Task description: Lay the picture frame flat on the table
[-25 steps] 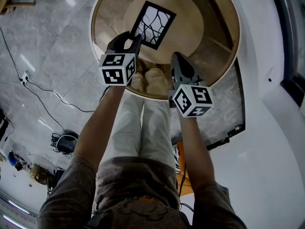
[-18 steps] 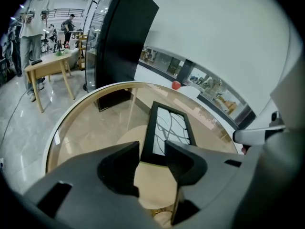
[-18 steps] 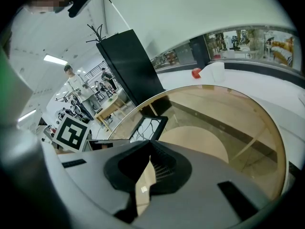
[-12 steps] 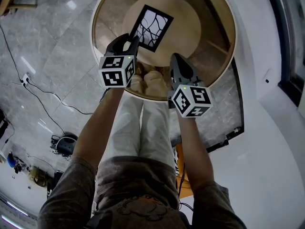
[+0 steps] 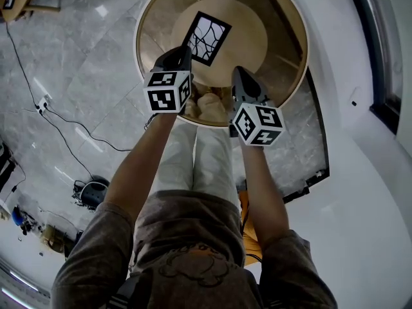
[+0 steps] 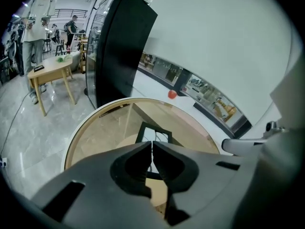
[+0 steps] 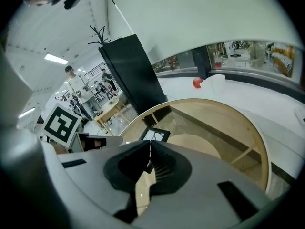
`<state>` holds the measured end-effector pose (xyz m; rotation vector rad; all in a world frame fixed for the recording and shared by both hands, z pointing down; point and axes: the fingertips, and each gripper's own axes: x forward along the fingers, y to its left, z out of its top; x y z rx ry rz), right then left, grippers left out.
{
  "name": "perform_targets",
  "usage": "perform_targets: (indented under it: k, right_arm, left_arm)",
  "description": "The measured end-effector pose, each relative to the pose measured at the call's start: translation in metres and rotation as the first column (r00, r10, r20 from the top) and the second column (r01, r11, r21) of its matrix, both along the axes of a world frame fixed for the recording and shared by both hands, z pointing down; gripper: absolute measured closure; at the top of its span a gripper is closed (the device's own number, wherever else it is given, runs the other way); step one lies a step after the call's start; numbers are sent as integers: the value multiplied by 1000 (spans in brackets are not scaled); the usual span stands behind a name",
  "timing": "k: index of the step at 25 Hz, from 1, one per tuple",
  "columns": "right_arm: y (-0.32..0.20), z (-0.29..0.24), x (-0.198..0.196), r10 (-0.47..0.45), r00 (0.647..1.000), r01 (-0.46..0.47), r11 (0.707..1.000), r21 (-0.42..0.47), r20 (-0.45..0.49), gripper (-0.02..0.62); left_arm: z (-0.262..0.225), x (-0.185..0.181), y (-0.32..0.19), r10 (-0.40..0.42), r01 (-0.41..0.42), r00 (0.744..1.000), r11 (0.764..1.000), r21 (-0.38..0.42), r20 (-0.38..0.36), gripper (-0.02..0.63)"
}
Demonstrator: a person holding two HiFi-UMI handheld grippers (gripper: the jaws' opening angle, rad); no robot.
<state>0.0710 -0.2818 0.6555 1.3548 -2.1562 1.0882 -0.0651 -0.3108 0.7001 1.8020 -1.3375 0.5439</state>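
**Round table, one frame, two grippers: laying step judged complete**

Item 1. Round table (image 5: 293, 76), count one. Pale wooden rim, with a smaller wooden disc inside it.

Item 2. Picture frame (image 5: 207, 38), count one. Black border, white panel with dark branching lines. It sits on the inner disc, toward the person's left, and looks to lie flat. Nothing touches it.

Item 3. Grippers, count two.
- Left gripper (image 5: 182, 55): jaws pressed together, holding nothing. It hangs just short of the frame's near edge.
- Right gripper (image 5: 237, 74): jaws likewise together and empty, well apart from the frame.

Step in hand: the frame appears set down and let go. The next move probably calls only for drawing both grippers back without clipping the frame's near edge
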Motion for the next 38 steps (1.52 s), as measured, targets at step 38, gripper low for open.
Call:
perform_targets:
  k: [38]
  right_arm:
    - [71,-368,-6,-173,980,125,921,370,98,577]
  left_arm:
    - [-412,18,89,291,-234,953,888,396,-90,588]
